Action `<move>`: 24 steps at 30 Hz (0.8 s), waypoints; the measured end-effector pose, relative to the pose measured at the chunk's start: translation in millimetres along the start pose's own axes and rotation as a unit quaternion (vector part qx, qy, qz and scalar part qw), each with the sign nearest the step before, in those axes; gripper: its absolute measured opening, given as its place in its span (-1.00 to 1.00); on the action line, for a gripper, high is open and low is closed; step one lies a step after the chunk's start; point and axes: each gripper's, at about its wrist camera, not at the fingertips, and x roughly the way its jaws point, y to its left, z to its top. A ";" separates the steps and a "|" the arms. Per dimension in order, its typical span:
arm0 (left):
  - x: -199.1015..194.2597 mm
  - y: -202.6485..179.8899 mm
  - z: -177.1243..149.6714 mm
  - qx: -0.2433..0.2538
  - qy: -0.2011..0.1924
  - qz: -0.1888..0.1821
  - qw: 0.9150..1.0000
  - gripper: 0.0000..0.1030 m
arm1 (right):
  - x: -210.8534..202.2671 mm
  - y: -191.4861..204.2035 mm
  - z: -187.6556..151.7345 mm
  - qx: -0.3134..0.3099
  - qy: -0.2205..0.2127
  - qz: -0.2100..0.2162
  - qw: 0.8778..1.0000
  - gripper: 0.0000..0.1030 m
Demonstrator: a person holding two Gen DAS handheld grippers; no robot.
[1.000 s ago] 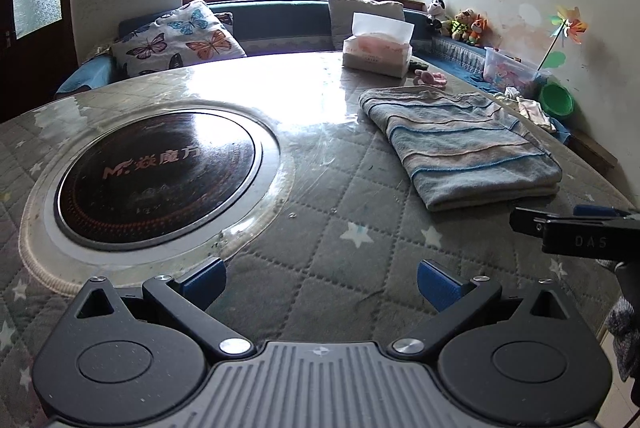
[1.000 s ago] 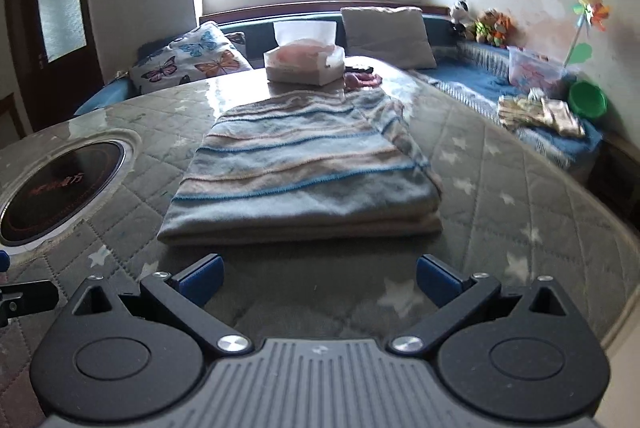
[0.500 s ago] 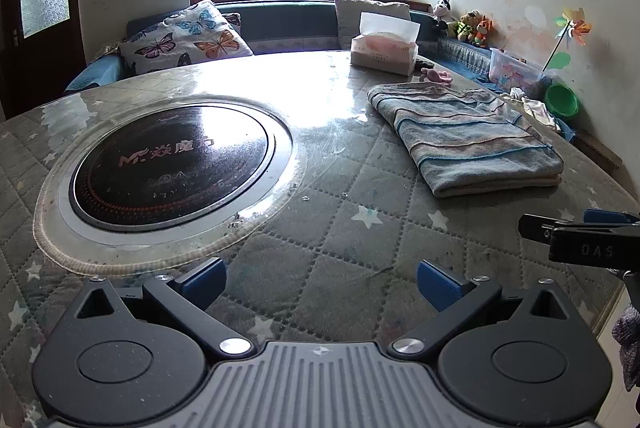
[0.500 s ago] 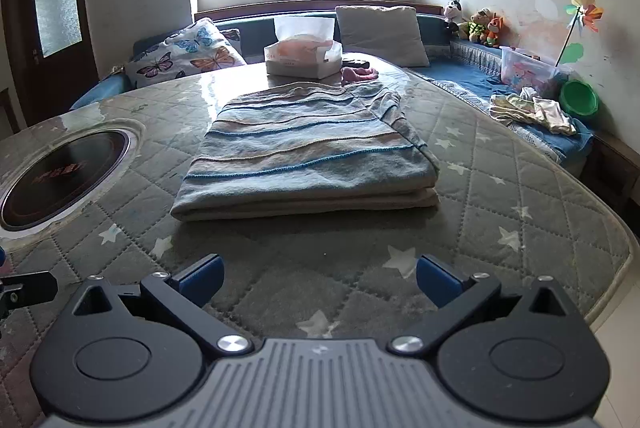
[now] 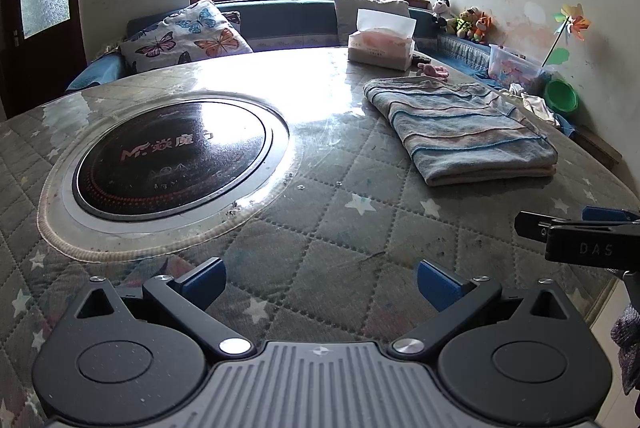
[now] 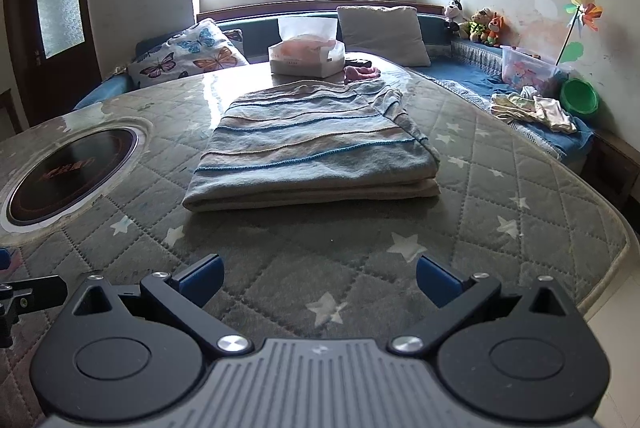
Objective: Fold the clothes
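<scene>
On the surface (image 6: 480, 188) our striped garment (image 6: 312, 148) lies folded flat; both grippers, left (image 5: 318, 282) and right (image 6: 318, 278), hang released, empty; folding appears finished.

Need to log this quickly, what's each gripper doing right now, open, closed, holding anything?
Left gripper: open, holding nothing, above the quilted table.
Right gripper: open, holding nothing, short of the folded striped garment.

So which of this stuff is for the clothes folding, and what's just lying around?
Part of the job:
striped garment, folded
left gripper, open
right gripper, open

Just lying about:
tissue box
pink item
round cooktop
</scene>
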 end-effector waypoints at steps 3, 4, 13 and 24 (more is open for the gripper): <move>-1.4 -2.3 -1.3 0.002 0.000 -0.001 1.000 1.00 | -2.2 0.2 -0.9 0.001 -0.001 0.000 1.000 1.00; -1.8 -3.1 -1.7 0.003 0.000 -0.001 1.000 1.00 | -3.1 0.3 -1.0 0.001 -0.001 0.001 1.000 1.00; -6.3 -8.0 -5.6 0.006 0.000 -0.002 1.000 1.00 | -8.1 -0.7 -3.6 0.003 -0.005 0.002 1.000 1.00; -10.4 -13.9 -10.3 0.010 -0.001 -0.005 1.000 1.00 | -14.2 0.0 -6.5 0.003 -0.008 0.003 1.000 1.00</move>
